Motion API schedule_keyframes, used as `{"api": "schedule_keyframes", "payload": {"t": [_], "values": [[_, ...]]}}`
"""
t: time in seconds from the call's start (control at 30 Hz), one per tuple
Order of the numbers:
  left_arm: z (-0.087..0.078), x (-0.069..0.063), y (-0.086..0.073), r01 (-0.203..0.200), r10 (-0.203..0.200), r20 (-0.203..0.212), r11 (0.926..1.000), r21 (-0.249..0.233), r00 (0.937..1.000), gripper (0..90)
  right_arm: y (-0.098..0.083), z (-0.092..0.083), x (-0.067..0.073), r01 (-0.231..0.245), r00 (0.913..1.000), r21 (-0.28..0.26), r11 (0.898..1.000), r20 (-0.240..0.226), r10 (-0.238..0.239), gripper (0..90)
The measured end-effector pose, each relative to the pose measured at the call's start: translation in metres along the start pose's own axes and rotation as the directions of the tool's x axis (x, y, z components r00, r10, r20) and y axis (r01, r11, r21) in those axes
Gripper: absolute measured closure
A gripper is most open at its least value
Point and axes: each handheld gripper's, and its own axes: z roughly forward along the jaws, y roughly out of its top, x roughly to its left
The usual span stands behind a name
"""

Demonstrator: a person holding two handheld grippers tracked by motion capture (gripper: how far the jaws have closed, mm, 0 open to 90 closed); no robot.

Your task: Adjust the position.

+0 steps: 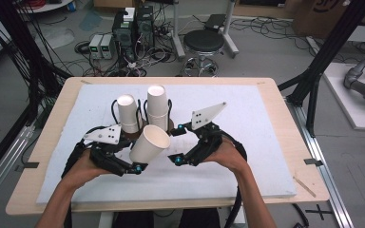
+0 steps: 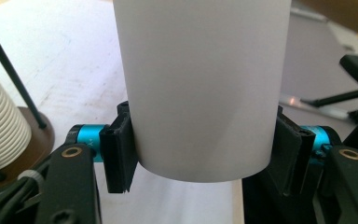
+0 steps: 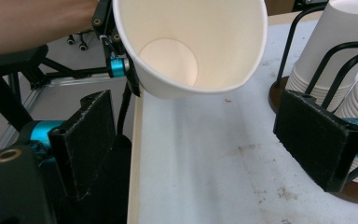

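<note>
Above the mat, left tongs [image 1: 134,167] pinch a cup [image 1: 149,143], base seemingly hidden; right tongs [image 1: 181,142] spread.

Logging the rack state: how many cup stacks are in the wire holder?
2. A shorter stack stands at the holder's left and a taller stack at its right. Apart from them, a single cup is tilted in the left gripper. Cups per stack can't be counted.

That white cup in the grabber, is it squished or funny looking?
Yes, a bit. The paper cup is tilted on its side in the left gripper, and its rim looks pressed out of round, flatter on one side, in the right gripper view. It is empty, so nothing has spilled.
</note>
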Motion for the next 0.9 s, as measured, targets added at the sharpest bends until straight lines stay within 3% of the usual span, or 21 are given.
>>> {"api": "schedule_keyframes", "payload": {"t": [0.47,0.7,0.9], "values": [[0.011,-0.001,-0.008,0.018,-0.016,0.027,0.9960,-0.088,0.9995,35.9,-0.007,0.012,0.003,-0.012,0.9996,-0.079,0.997,-0.026,0.010,13.6],[0.016,-0.002,-0.009,0.024,-0.020,0.038,0.9942,-0.105,0.9991,35.9,-0.007,0.019,0.004,-0.027,0.9976,-0.166,0.986,-0.068,0.016,13.7],[0.022,-0.003,-0.008,0.016,-0.010,0.053,0.9939,-0.109,0.9986,35.9,-0.005,0.028,0.005,-0.026,0.9955,-0.180,0.983,-0.095,0.009,13.6]]}}
